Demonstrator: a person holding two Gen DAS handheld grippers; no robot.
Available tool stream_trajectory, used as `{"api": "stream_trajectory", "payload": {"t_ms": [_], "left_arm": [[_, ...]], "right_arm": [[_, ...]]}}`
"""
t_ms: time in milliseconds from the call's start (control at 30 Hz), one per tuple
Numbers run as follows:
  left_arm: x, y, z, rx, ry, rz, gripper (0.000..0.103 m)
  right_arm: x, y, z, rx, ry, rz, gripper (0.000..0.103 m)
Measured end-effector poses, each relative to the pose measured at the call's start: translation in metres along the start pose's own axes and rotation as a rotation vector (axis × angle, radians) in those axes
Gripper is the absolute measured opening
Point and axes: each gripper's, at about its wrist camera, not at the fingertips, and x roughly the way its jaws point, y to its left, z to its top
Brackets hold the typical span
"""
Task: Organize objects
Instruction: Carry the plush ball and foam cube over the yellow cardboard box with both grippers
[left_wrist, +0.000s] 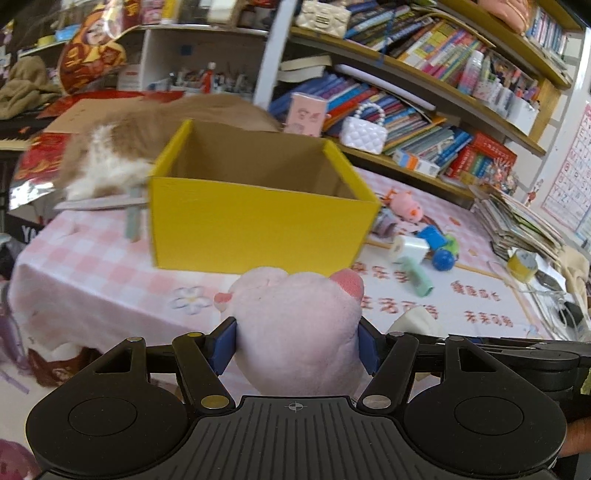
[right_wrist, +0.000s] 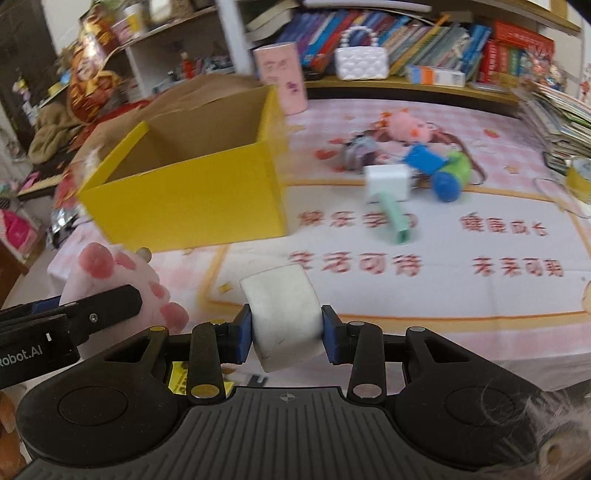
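My left gripper (left_wrist: 297, 345) is shut on a pale pink plush paw (left_wrist: 295, 325) with pink toe pads, held just in front of an open yellow cardboard box (left_wrist: 255, 225) that looks empty. In the right wrist view my right gripper (right_wrist: 287, 334) is shut on a white rounded block (right_wrist: 282, 314). The yellow box (right_wrist: 192, 199) stands ahead and to its left. The plush paw (right_wrist: 125, 280) and the left gripper's black finger (right_wrist: 99, 306) show at the lower left.
Loose toys lie on the pink checked tablecloth (right_wrist: 443, 243) right of the box: a pink pig plush (right_wrist: 406, 127), a white cube (right_wrist: 388, 181), a mint tube (right_wrist: 397, 221), a blue ball (right_wrist: 445, 184). A furry brown-and-white heap (left_wrist: 110, 162) lies behind the box. Bookshelves (left_wrist: 443, 110) line the back.
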Motion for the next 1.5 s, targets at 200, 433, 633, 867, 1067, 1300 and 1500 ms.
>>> {"api": "stream_trajectory", "payload": {"t_ms": [200,433,633,867,1067,1300,1500], "left_arm": [[-0.020,0.028,-0.004,-0.009,-0.027,0.026,0.066],[-0.035,0.049,-0.003,-0.017,-0.062,0.033,0.066],[-0.043,0.058,-0.002,-0.026,-0.083,0.029,0.066],[-0.048,0.063,-0.005,-0.036,-0.091,0.026,0.066],[-0.046,0.064,-0.002,-0.055,-0.106,0.014,0.066],[-0.041,0.062,0.007,-0.054,-0.133,0.014,0.066],[-0.036,0.059,0.020,-0.041,-0.150,0.020,0.066]], "right_arm": [[0.002,0.039,-0.005,-0.034,-0.018,0.026,0.035],[0.003,0.064,-0.008,-0.051,-0.019,0.026,0.035],[0.001,0.076,-0.008,-0.056,-0.027,0.019,0.035],[0.000,0.086,-0.009,-0.086,-0.026,0.020,0.035],[0.001,0.090,-0.008,-0.129,-0.021,0.011,0.035],[0.004,0.086,0.001,-0.142,-0.036,0.000,0.035],[0.009,0.081,0.018,-0.123,-0.054,0.005,0.035]]}}
